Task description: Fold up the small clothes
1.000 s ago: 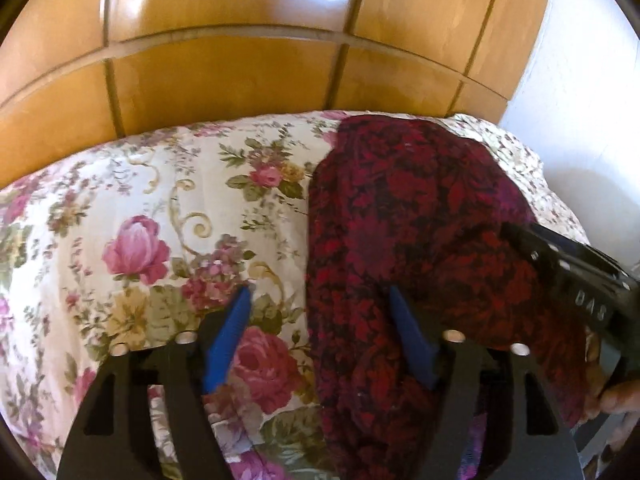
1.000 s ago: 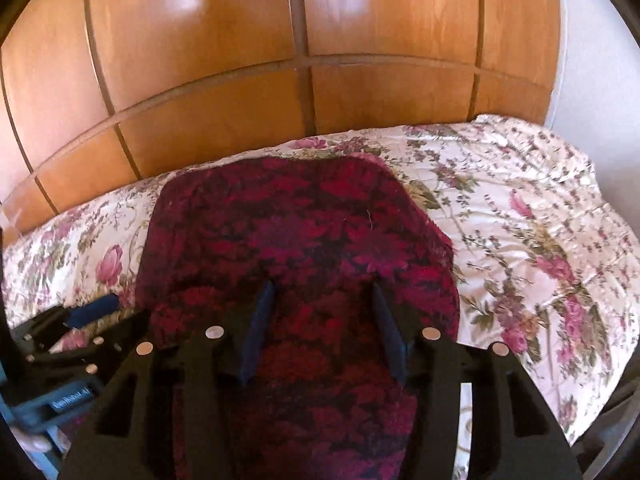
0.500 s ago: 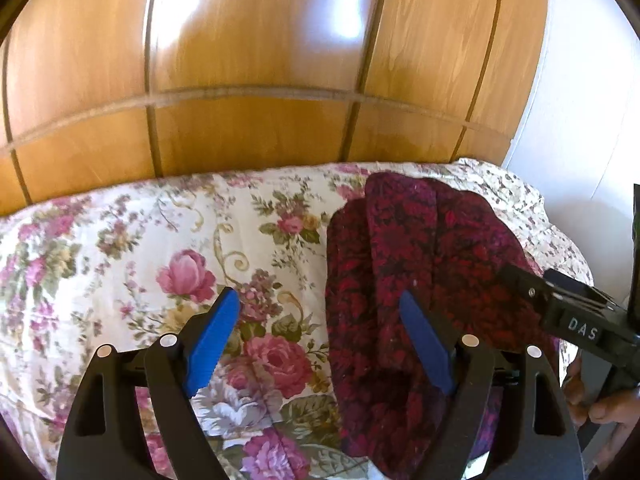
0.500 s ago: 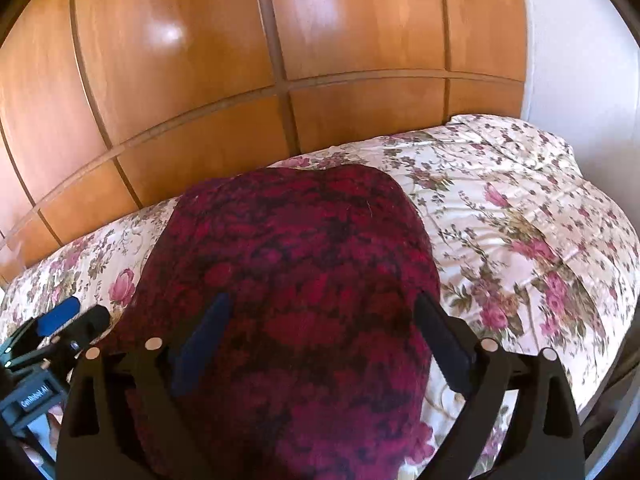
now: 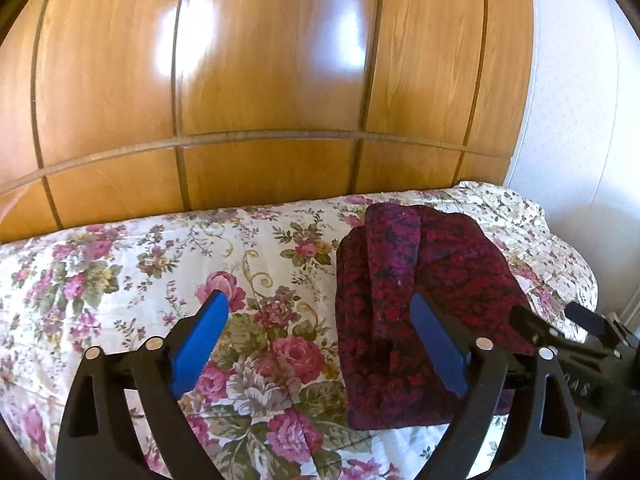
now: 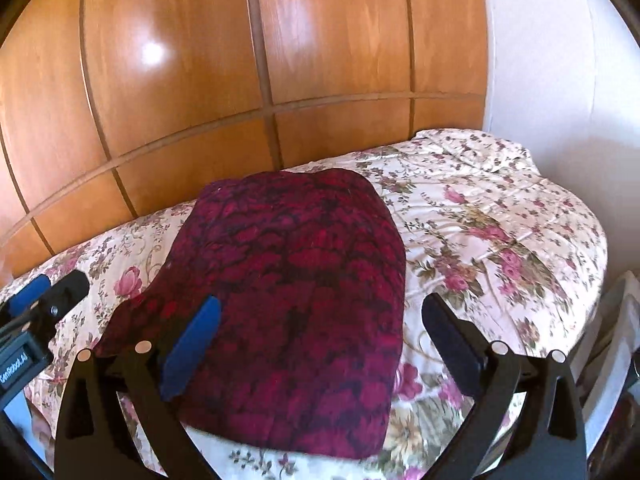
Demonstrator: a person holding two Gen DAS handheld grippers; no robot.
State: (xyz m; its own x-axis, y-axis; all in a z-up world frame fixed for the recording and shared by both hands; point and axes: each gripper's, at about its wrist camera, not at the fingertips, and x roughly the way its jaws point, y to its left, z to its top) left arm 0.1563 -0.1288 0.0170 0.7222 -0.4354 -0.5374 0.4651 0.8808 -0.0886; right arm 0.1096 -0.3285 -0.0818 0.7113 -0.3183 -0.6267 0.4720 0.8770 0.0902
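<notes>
A dark red and black patterned garment (image 5: 416, 304) lies folded into a compact bundle on the floral bedspread (image 5: 140, 280). In the right wrist view the garment (image 6: 296, 292) lies on the bedspread (image 6: 500, 236), filling the middle. My left gripper (image 5: 318, 304) is open and empty above the bed, its right finger over the garment's left part. My right gripper (image 6: 320, 312) is open and empty, raised above the garment's near edge. Each gripper shows at the edge of the other's view: the right one (image 5: 576, 336) and the left one (image 6: 48, 292).
A glossy wooden panelled headboard (image 5: 260, 100) rises behind the bed. A white wall (image 5: 580, 100) stands at the right. The bed's right edge (image 6: 592, 280) drops off beside pale objects on the floor.
Both grippers have opened and pulled back and up from the garment. The garment now rests on the bed by itself, looking smaller in both views.
</notes>
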